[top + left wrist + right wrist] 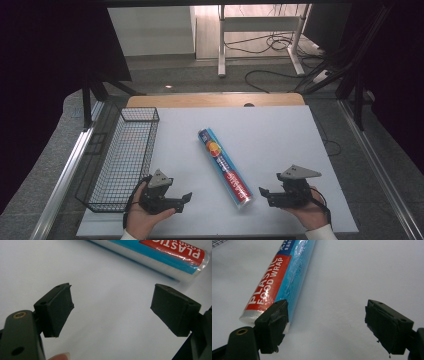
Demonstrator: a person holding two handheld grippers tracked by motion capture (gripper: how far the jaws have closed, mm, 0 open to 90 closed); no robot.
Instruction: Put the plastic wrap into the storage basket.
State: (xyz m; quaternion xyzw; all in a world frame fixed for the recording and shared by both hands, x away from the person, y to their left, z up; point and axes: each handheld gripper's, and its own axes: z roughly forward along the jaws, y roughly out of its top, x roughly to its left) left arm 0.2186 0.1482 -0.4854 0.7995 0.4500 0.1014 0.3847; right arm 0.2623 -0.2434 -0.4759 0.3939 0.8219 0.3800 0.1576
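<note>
High view: roll of plastic food wrap [224, 168] lies diagonally mid-table on the white mat [280, 135], well apart from the wire basket [122, 160] at the left edge. Left gripper [186, 198] and right gripper [264, 192] flank the roll's near end, both low over the mat, jaws spread, nothing between them. Right gripper view: roll [279, 280] sits just past the left-hand jaw, not inside the gap. Judgement: the step in hand is the approach for a pick. To do it well, centre the gap over the tube, pads across its width, not along it. Grip nearer mid-length than the end cap, or the roll will likely pivot and droop. Close gently; the shiny film looks slippery and the tube can roll away.
</note>
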